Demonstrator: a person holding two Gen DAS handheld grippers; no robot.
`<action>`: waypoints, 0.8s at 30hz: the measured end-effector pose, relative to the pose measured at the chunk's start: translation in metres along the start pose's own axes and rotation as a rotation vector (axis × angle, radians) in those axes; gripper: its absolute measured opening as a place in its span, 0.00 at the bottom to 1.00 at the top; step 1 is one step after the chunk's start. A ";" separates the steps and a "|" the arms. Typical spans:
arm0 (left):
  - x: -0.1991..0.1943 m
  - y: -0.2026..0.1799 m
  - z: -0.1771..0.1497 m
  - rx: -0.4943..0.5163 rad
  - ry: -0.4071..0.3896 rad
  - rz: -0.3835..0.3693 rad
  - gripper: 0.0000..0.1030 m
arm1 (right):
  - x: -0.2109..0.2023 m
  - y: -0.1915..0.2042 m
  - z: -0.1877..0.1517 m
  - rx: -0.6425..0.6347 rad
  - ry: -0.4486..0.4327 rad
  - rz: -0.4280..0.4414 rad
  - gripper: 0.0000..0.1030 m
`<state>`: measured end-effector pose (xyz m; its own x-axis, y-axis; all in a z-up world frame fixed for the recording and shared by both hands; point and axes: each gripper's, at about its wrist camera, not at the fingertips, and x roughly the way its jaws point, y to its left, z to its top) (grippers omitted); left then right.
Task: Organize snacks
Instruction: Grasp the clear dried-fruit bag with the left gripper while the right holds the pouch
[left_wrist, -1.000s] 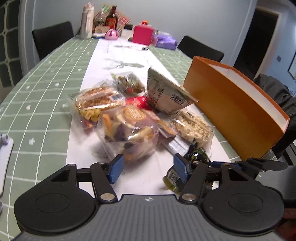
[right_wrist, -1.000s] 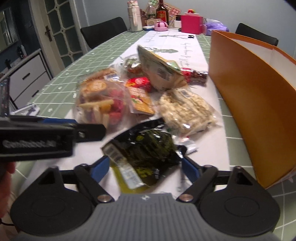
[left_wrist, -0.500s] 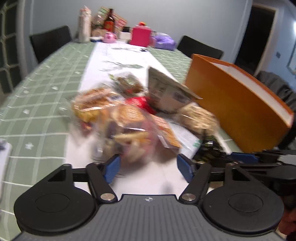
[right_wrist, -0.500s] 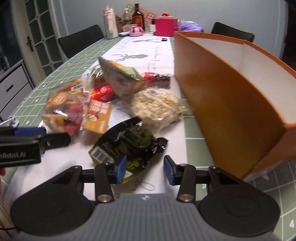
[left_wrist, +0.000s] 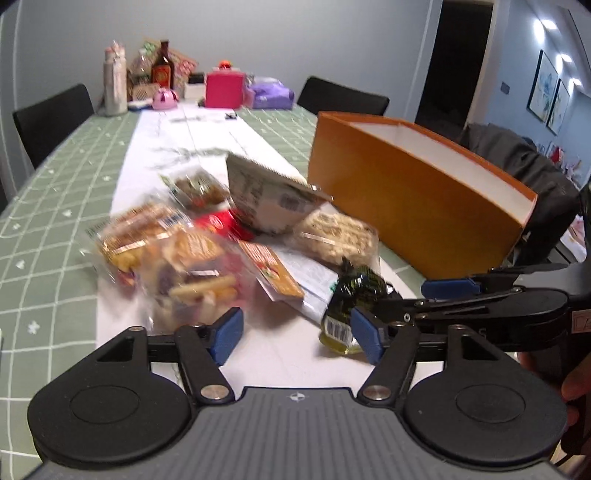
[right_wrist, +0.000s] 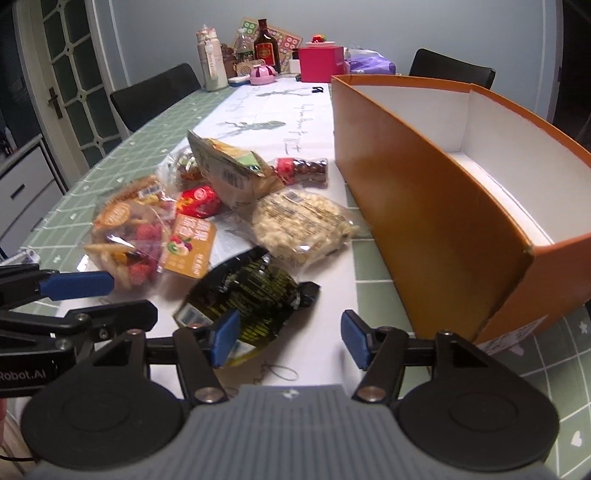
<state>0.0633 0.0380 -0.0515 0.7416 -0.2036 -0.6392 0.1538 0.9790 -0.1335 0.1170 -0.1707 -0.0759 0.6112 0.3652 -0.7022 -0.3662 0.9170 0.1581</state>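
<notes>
Right gripper (right_wrist: 288, 341): bottom centre of the right wrist view, blue-padded jaws spread apart, holding nothing.

Dark green snack packet (right_wrist: 243, 299): lies flat on the white table runner (right_wrist: 280, 122), just above and left of the right gripper's left pad, which overlaps the packet's near corner; whether pad and packet touch cannot be told. In the left wrist view the same packet (left_wrist: 351, 295) sits at centre right, directly behind that view's right-hand pad.

Left gripper (left_wrist: 295, 338): bottom centre of its own view, jaws wide apart, empty.

Mixed dried-fruit bag (left_wrist: 188, 273): just above the left gripper's left pad, blurred.

Orange box (right_wrist: 436, 206): right half of the right wrist view, white interior, no snacks showing in the visible part.

Puffed-grain pack (right_wrist: 301, 225): centre frame, between the dark packet and the box.

Beige upright pouch (right_wrist: 225, 173), small red packet (right_wrist: 197, 201), orange sachet (right_wrist: 190, 245): clustered centre left.

Pink box (right_wrist: 321, 64), brown bottle (right_wrist: 266, 48): top centre, far table end.
</notes>
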 end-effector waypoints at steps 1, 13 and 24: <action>-0.002 0.001 0.001 -0.005 -0.011 0.006 0.82 | -0.001 0.001 0.001 -0.002 -0.008 0.005 0.65; 0.005 0.031 0.025 -0.050 -0.012 0.258 0.89 | 0.015 0.021 0.013 -0.026 0.013 0.033 0.82; 0.028 0.060 0.022 -0.300 -0.009 0.198 0.94 | 0.031 0.016 0.006 0.021 0.054 0.061 0.83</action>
<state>0.1077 0.0908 -0.0609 0.7434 -0.0087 -0.6688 -0.1912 0.9554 -0.2250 0.1346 -0.1440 -0.0907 0.5493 0.4120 -0.7270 -0.3863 0.8967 0.2163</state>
